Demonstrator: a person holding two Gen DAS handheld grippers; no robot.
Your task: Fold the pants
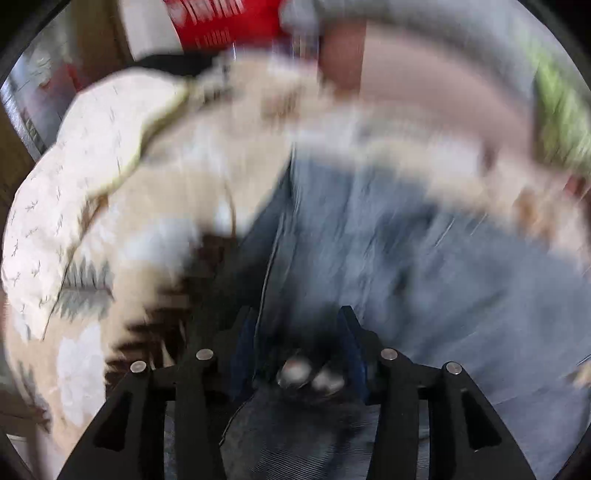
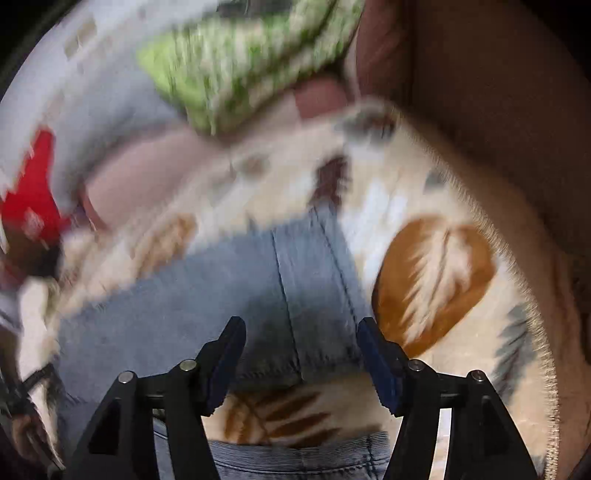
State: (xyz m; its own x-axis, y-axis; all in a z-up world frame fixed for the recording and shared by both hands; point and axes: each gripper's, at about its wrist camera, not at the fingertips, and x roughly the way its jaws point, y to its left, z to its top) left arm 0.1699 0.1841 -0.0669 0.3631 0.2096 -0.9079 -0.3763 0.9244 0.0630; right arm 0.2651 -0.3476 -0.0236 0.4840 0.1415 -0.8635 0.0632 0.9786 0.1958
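Observation:
Light blue denim pants (image 1: 424, 266) lie on a cream blanket with leaf prints (image 2: 436, 206). In the left wrist view, my left gripper (image 1: 297, 325) hangs just over the pants' waist, with the metal button (image 1: 295, 371) between its fingers; the jaws stand apart with fabric between them, touching neither pad clearly. In the right wrist view, my right gripper (image 2: 301, 332) is open above a pant leg (image 2: 295, 280) near its hem edge. Both views are motion blurred.
A white patterned pillow (image 1: 74, 192) lies at the left. A green and white cushion (image 2: 251, 62) and a pink pillow (image 2: 147, 173) lie at the far side. A red item (image 1: 221, 22) is at the top. A brown wall or headboard (image 2: 498, 92) is at the right.

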